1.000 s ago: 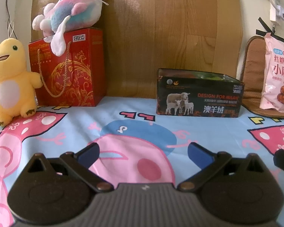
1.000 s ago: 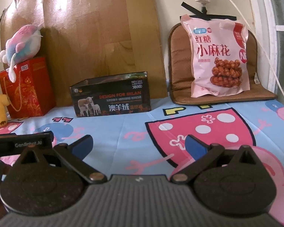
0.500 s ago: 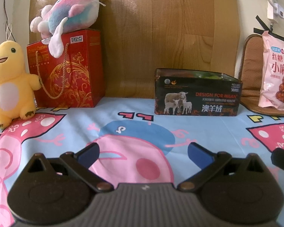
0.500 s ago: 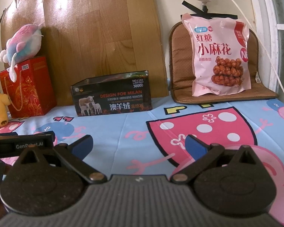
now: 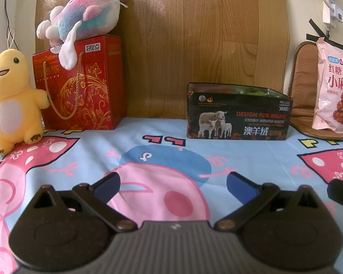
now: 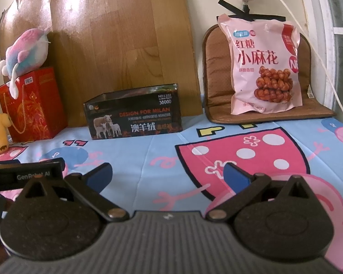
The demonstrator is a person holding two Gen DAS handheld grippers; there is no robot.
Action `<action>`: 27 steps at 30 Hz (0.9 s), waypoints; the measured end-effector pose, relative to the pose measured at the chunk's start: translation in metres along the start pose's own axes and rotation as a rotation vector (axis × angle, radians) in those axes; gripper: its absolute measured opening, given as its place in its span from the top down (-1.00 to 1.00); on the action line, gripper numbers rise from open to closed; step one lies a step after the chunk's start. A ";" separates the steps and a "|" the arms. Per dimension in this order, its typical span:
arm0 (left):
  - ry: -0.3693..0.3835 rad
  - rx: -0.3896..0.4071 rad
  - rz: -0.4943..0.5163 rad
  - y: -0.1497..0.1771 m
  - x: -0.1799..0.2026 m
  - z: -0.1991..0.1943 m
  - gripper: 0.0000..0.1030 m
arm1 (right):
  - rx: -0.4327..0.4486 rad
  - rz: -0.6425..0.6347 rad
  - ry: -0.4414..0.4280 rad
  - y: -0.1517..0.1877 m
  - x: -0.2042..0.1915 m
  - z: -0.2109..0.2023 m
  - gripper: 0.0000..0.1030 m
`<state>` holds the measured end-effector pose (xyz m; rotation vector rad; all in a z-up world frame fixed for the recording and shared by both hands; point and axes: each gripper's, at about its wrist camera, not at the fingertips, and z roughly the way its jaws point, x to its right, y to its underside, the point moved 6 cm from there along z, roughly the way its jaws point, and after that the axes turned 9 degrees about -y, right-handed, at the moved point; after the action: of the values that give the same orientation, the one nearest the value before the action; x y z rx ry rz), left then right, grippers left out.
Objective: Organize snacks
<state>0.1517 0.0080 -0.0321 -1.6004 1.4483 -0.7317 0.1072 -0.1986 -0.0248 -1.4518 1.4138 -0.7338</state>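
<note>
A pink snack bag (image 6: 265,68) leans upright against a brown cushion (image 6: 215,73) at the back right; in the left wrist view the same pink snack bag (image 5: 333,91) shows at the right edge. A black open box with a sheep picture (image 5: 237,111) (image 6: 135,114) stands at the back middle, with something green inside. My left gripper (image 5: 172,186) hangs open over the cartoon sheet, nothing between its blue fingers. My right gripper (image 6: 167,174) is open too, low over the sheet, well short of the bag.
A red gift box (image 5: 80,82) with a pink-blue plush (image 5: 84,20) on top stands at the back left, next to a yellow plush (image 5: 11,100). A wooden board (image 5: 194,34) leans on the wall. Cables (image 6: 308,34) hang at the right. The left gripper's body (image 6: 25,173) sits beside my right gripper.
Both views have drifted slightly; the box and bag shifted a little in frame. Both grippers stay open and hold nothing.
</note>
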 end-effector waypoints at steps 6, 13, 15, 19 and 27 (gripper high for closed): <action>-0.001 0.001 0.001 0.000 0.000 0.000 -0.99 | 0.000 0.002 -0.001 0.000 0.000 0.000 -1.00; -0.003 -0.001 0.002 0.000 0.000 0.000 -0.99 | 0.002 0.012 -0.008 -0.001 0.001 0.000 -1.00; -0.003 -0.001 0.001 0.000 0.000 0.000 -0.99 | 0.003 0.012 -0.008 -0.001 0.001 0.000 -1.00; -0.003 -0.001 0.001 0.000 0.000 0.000 -0.99 | 0.002 0.013 -0.009 -0.001 0.000 0.000 -1.00; -0.003 0.000 0.002 0.000 0.000 0.000 -0.99 | 0.008 0.025 -0.016 -0.001 0.001 0.000 -1.00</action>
<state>0.1518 0.0081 -0.0321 -1.5995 1.4475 -0.7275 0.1073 -0.2000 -0.0243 -1.4282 1.4128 -0.7105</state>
